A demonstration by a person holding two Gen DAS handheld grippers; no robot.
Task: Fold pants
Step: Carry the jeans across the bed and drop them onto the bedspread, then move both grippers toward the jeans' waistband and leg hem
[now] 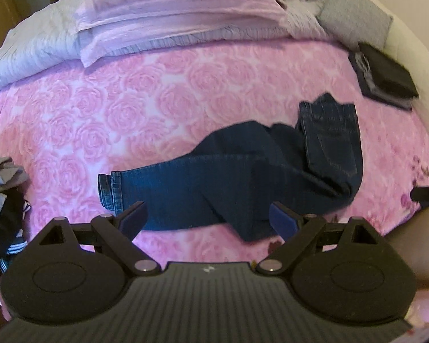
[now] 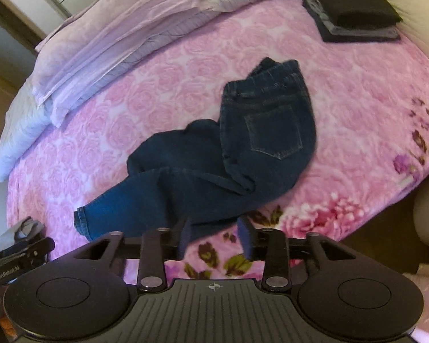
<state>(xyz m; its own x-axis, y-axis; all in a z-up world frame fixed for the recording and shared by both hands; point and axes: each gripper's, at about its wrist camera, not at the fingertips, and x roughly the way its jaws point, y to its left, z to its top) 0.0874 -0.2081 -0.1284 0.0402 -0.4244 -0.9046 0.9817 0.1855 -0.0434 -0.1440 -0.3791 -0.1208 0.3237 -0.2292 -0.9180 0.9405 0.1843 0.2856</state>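
Dark blue jeans [image 1: 243, 177] lie crumpled on the pink rose bedspread [image 1: 100, 120]. The waist and back pocket [image 2: 271, 131] are at the right, and one leg runs left to its hem [image 1: 111, 191]. My left gripper [image 1: 208, 218] hovers at the near edge of the jeans, open wide, with nothing between its fingers. My right gripper [image 2: 216, 237] is open just short of the jeans' near edge [image 2: 214, 157], above the flowered border of the bedspread, and holds nothing. Each gripper shows at the edge of the other's view.
A stack of folded dark clothes [image 2: 354, 14] sits at the far right corner of the bed. Lilac blankets and pillows [image 1: 171, 14] lie along the back. A heap of grey and striped clothes [image 1: 3, 200] sits at the left edge. The bed's front edge drops off at the right.
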